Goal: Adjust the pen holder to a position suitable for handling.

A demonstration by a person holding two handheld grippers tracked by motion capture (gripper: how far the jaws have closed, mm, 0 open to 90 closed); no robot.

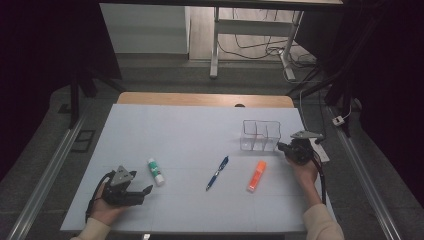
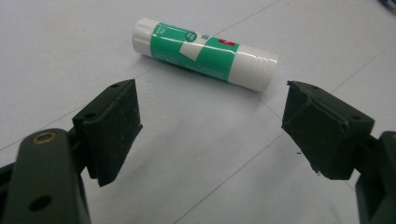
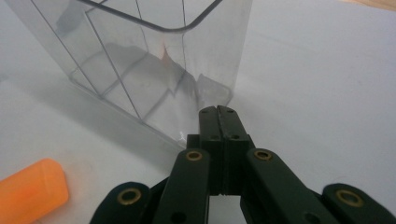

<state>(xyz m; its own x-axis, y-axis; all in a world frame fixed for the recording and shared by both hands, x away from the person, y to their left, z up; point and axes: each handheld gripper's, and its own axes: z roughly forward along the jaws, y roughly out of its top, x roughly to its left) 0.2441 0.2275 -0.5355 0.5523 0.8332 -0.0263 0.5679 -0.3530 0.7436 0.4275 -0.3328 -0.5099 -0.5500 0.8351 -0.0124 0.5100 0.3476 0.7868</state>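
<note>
1. Left gripper [image 2: 212, 123] has its jaws spread wide, pointed at the glue stick [image 2: 205, 53], which lies flat on the table [image 1: 190, 130] near the front-left corner, just ahead of the jaws, not yet between them.
2. Risk: the round stick rolls away if one pad [image 2: 114, 126] touches first; it also lies slanted to the jaws, so closing could pinch it off-centre and spin it.
3. Right gripper [image 3: 218, 114] has its jaws pressed together with nothing between them, tips at the base of the clear organizer [image 3: 154, 60] near the right edge.
4. Risk: a nudge slides or tips the light organizer, since nothing holds it.
5. Orange highlighter [image 1: 256, 176] and blue pen [image 1: 217, 173] lie mid-front, clear of both grippers; low risk.
</note>
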